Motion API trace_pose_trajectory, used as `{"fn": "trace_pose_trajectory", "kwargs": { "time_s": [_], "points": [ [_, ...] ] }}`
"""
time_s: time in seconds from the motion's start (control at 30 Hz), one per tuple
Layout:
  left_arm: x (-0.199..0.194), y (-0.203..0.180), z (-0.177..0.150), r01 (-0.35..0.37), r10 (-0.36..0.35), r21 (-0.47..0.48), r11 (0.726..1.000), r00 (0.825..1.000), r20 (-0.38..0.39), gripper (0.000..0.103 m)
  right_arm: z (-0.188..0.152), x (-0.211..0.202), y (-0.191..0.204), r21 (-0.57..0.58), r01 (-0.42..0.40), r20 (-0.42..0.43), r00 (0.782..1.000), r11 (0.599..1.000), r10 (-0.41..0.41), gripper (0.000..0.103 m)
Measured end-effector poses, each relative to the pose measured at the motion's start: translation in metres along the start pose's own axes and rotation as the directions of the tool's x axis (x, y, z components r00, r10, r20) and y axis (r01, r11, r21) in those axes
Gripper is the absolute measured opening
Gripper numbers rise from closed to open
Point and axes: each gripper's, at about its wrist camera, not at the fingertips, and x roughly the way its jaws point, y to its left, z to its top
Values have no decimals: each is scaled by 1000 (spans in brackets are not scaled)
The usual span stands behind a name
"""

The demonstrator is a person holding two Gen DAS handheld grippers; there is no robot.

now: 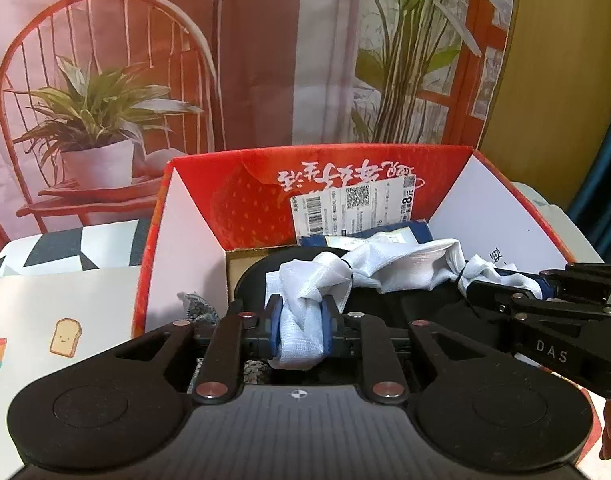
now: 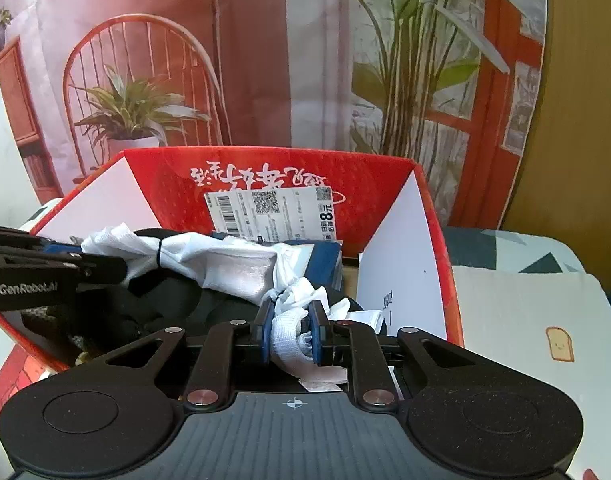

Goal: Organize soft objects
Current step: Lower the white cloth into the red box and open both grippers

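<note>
Backdrop [image 1: 265, 60] behind: printed cloth, pinkish wall scene with red chair [image 1: 105, 80], potted plant [image 1: 97, 128], tall green stems by a red window frame. Yellow wall [image 1: 565, 80] at right. Bench [image 2: 525, 312] covered in white sheet with toast print; warm, dim light.

I see the white cloth [image 1: 301, 320] as a soft, open gauzy weave, crumpled. My left gripper [image 1: 299, 330] looks like matt black plastic with dull metal rivets and blue rubbery pads. The red box [image 1: 241, 184] is glossy printed cardboard, plain white inside.
</note>
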Motion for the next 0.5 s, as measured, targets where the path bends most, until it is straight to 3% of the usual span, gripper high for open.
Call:
{"fn": "trace_pose_trajectory", "kwargs": {
  "time_s": [0.07,0.17,0.23,0.3,0.4,0.47,0.5],
  "points": [
    [-4,0,0,-2,2,-2,1000,1000,9,28,0,-3,0,0,2,-2,1000,1000,-2,17],
    [-15,0,0,-7,7,-4,1000,999,37,52,1,-8,-2,4,6,0,1000,1000,-6,21],
    [-24,0,1,-6,6,0,1000,998,58,77,1,-14,-3,11,12,8,1000,1000,-12,26],
    [-35,0,1,1,-1,4,1000,997,81,95,2,-21,-3,13,20,26,999,1000,-20,30],
    [-52,-1,1,14,-17,20,1000,992,126,100,6,-33,-5,17,29,47,998,999,-30,39],
    [-63,-3,1,1,-6,31,1000,990,142,103,8,-44,-7,28,23,67,997,999,-25,57],
    [-67,-4,0,-4,-1,34,999,989,148,103,9,-48,-8,33,20,76,997,999,-22,61]
  ]
}}
